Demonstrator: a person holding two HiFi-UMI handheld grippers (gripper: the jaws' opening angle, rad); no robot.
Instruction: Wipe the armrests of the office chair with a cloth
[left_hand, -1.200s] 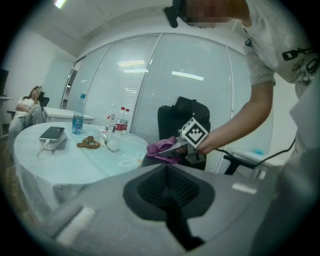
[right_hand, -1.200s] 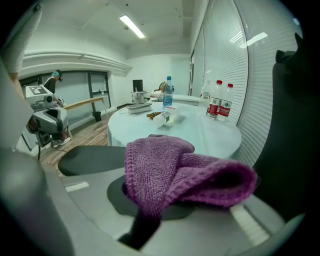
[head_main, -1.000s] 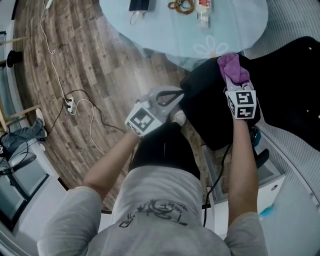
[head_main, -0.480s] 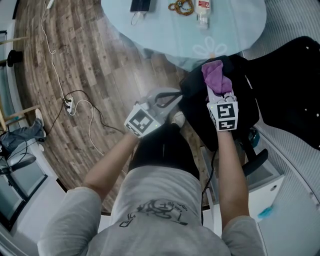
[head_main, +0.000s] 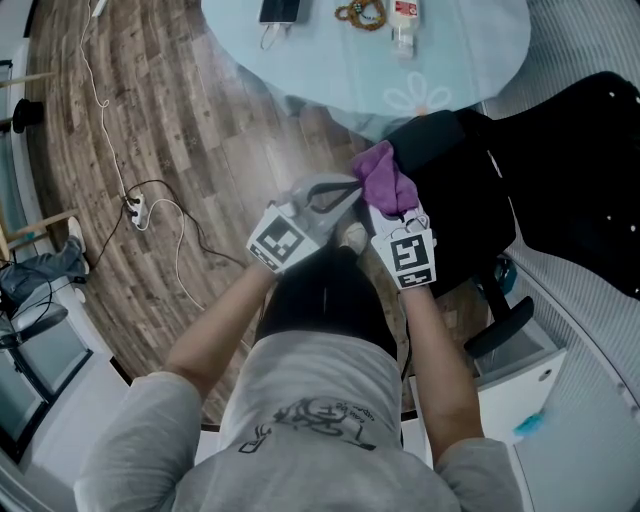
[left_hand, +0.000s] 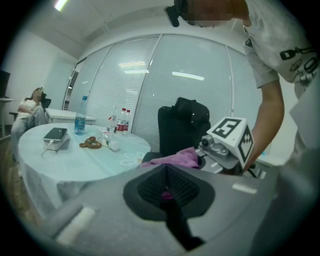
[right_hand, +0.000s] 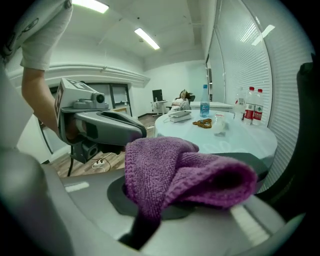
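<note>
In the head view my right gripper (head_main: 397, 215) is shut on a crumpled purple cloth (head_main: 383, 176), held just left of the black office chair (head_main: 560, 170) and off its surface. The cloth (right_hand: 185, 172) fills the right gripper view and hides the jaw tips. One black armrest (head_main: 506, 323) sticks out low on the right, apart from both grippers. My left gripper (head_main: 350, 192) hangs close beside the cloth with its jaws together and nothing held. In the left gripper view (left_hand: 167, 176) the cloth (left_hand: 175, 159) and the chair back (left_hand: 183, 127) show behind the jaws.
A round glass table (head_main: 330, 70) stands right behind the chair, with a phone (head_main: 279, 10), beads (head_main: 363, 14) and bottles (left_hand: 120, 121) on it. A power strip with cables (head_main: 140, 207) lies on the wood floor at left. A white cabinet (head_main: 525, 385) sits at lower right.
My right gripper has carried the cloth left and nearer to me, off the chair, until it is next to the left gripper. The left gripper has hardly moved.
</note>
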